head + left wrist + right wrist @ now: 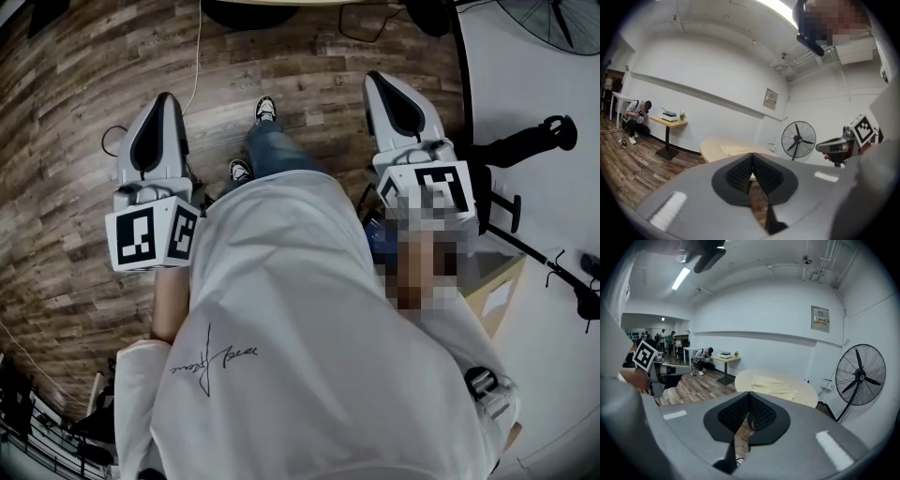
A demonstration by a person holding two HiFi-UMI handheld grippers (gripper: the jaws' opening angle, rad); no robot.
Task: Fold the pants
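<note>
Left gripper: the grey left gripper [751, 155] is held out in front of the person, roughly level, above the floor; its jaws are pressed together at the tips and nothing is pinched between them.
Right gripper: the grey right gripper [749, 393] is held out alongside, tilted slightly downward; its jaws are likewise pressed together and nothing is gripped.
Pants: the pale beige pants [776, 386] are laid out flat on the surface, well apart from both grippers and touched by neither.
Surface: a round, light wooden table [808, 393] is seen ahead of the grippers, across the room, with the pants resting on its top.
Fan: a black standing fan [860, 378] is placed to the right of the round surface, near the white wall.
Floor: a brown wood-plank floor [75, 141] is seen under both grippers in the head view.
Person holding the grippers: a white sweatshirt [300, 309], blue jeans [274, 155] and black-and-white sneakers [265, 109] are seen from above, with the feet on the floor between the two grippers.
Background: a small wooden side table [670, 123] is set against the far wall, and a second person [636, 119] is crouched just beside it.
</note>
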